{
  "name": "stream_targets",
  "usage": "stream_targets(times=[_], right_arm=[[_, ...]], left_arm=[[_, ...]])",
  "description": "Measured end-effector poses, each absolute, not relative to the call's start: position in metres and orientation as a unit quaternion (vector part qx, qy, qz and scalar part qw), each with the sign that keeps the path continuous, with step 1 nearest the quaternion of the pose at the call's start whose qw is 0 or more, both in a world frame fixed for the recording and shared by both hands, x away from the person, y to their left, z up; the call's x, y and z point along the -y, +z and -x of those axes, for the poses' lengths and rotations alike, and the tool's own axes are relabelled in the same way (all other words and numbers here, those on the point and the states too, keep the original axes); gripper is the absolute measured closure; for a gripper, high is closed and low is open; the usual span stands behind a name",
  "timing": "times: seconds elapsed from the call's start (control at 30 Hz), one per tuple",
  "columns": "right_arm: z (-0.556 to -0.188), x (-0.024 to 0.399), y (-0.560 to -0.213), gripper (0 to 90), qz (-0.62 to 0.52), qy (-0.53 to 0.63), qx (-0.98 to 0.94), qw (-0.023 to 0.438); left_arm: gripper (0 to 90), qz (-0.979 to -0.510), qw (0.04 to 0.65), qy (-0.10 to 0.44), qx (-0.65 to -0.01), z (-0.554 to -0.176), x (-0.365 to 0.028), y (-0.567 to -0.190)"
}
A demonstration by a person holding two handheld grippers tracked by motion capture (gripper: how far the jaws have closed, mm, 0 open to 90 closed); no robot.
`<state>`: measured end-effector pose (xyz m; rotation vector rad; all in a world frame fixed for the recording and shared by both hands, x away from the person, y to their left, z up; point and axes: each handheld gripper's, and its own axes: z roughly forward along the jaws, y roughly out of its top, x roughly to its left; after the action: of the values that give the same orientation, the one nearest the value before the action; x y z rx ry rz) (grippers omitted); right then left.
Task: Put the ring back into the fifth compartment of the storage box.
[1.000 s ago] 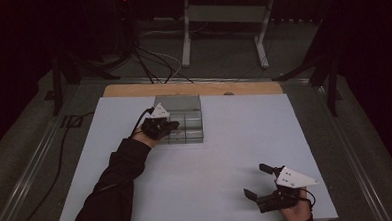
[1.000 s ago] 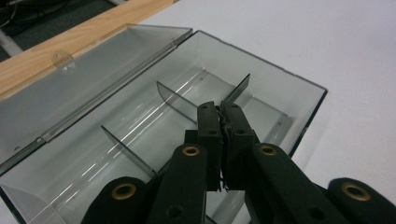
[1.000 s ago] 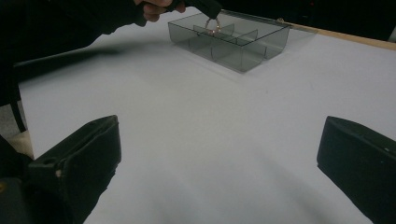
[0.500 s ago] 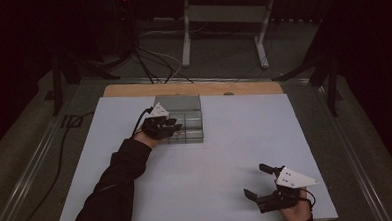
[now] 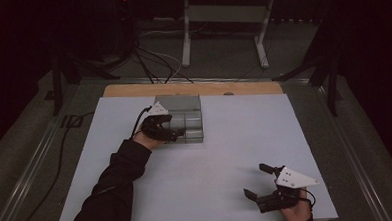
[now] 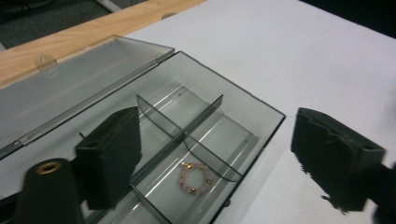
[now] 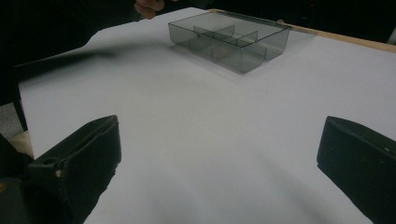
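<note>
A clear grey compartment box [image 5: 187, 122] stands at the back middle of the white table top, its lid [image 5: 177, 102] folded open behind it. In the left gripper view a small ring of pink beads [image 6: 195, 178] lies in one near compartment of the box [image 6: 243, 126]. My left gripper [image 5: 174, 133] hovers open over the box's near left part, its jaws [image 6: 224, 158] wide apart and empty. My right gripper [image 5: 257, 180] rests open and empty near the table's front right edge. It faces the box [image 7: 229, 35] from far off, jaws [image 7: 217, 158] spread.
The white sheet [image 5: 211, 160] covers most of the table, with a wooden strip [image 5: 193, 88] along the back edge. Cables [image 5: 152, 62] and a metal stand [image 5: 225, 14] lie on the floor beyond. A cable [image 5: 65, 141] trails off the left side.
My left gripper has edged very slightly left over the box. The right gripper has stayed put.
</note>
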<state>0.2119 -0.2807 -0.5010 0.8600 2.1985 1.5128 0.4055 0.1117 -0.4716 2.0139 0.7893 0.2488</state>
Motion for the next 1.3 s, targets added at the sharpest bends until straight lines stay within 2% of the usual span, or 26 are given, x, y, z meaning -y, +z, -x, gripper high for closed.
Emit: stream_targets(times=[0.13,0.2,0.23,0.27,0.6,0.87,1.3], right_arm=[[-0.212,0.280,-0.501,0.0,-0.302,0.531,-0.774,0.167],[-0.212,0.280,-0.501,0.0,-0.301,0.531,-0.774,0.168],[-0.212,0.280,-0.501,0.0,-0.301,0.531,-0.774,0.168],[-0.212,0.280,-0.501,0.0,-0.301,0.532,-0.773,0.168],[-0.213,0.280,-0.501,0.0,-0.301,0.532,-0.774,0.167],[-0.214,0.279,-0.502,0.0,-0.301,0.532,-0.774,0.166],[-0.215,0.278,-0.501,0.0,-0.302,0.535,-0.772,0.165]], left_arm=[[12.7,-0.819,0.467,0.100,-0.317,-0.399,-0.112,-0.466],[5.5,-0.816,0.473,0.103,-0.317,-0.396,-0.114,-0.462],[5.5,-0.813,0.480,0.094,-0.315,-0.395,-0.115,-0.461],[1.9,-0.809,0.486,0.087,-0.319,-0.394,-0.117,-0.459],[1.0,-0.817,0.477,0.086,-0.313,-0.380,-0.128,-0.453],[1.0,-0.789,0.511,0.105,-0.325,-0.363,-0.150,-0.449],[1.0,-0.774,0.507,0.140,-0.353,-0.333,-0.180,-0.459]])
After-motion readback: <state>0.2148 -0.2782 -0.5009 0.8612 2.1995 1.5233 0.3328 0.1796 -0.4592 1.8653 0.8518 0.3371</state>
